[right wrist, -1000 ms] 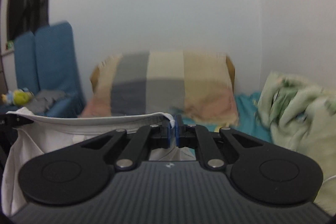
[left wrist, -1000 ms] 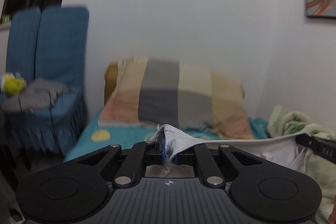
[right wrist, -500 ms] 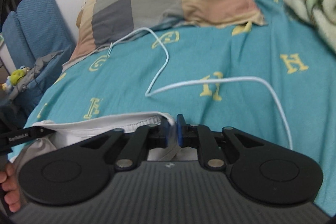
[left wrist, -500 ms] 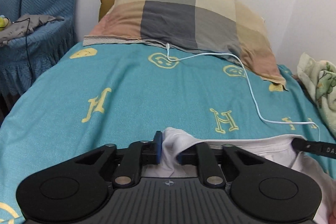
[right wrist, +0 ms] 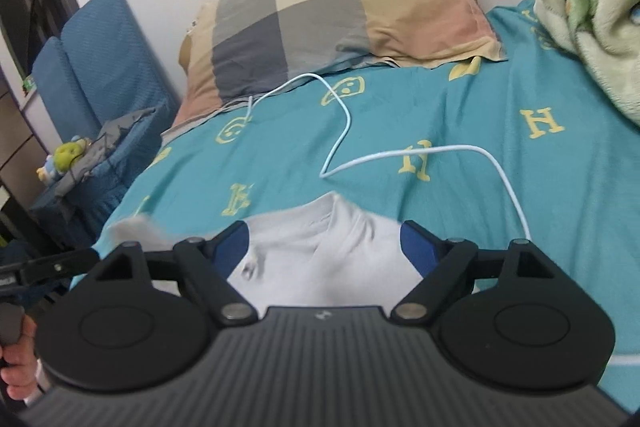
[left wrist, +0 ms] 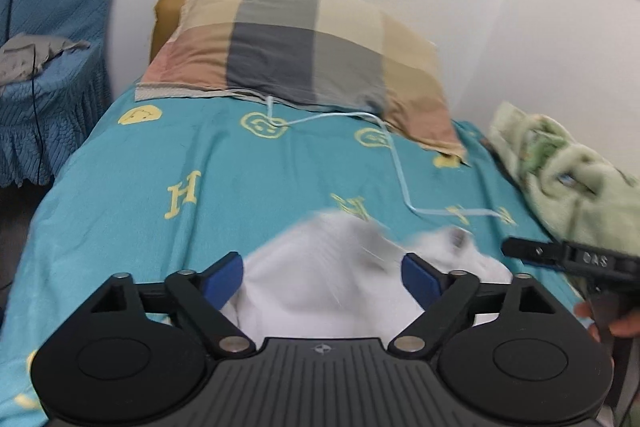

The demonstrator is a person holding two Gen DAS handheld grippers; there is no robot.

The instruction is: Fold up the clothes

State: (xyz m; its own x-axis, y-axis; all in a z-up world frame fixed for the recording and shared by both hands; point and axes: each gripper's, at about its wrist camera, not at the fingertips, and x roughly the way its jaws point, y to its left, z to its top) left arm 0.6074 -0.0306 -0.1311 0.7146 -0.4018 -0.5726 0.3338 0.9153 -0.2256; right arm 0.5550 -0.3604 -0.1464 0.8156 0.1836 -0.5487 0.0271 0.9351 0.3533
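A white garment (left wrist: 332,275) (right wrist: 320,251) lies crumpled on the teal bedspread (left wrist: 240,187) (right wrist: 480,163), blurred in the left wrist view. My left gripper (left wrist: 322,273) has its jaws opening wide; the cloth sits loose between the blue pads (left wrist: 226,277), which do not press on it. My right gripper (right wrist: 324,247) is likewise opening, its blue pads (right wrist: 416,247) apart with the white fabric lying free between them. The right gripper's finger (left wrist: 560,255) shows at the right edge of the left view, and the left gripper's finger (right wrist: 52,267) at the left edge of the right view.
A checked pillow (left wrist: 304,55) (right wrist: 340,11) leans at the head of the bed. A white cable (left wrist: 396,167) (right wrist: 400,155) snakes across the bedspread just beyond the garment. A green blanket (left wrist: 568,179) (right wrist: 592,7) is heaped at the right; a blue chair (left wrist: 44,67) (right wrist: 100,67) stands left.
Both grippers came down from holding the stretched garment edge up in the air to the bed. Both jaws have spread wide and let go of the white cloth, which dropped onto the bedspread.
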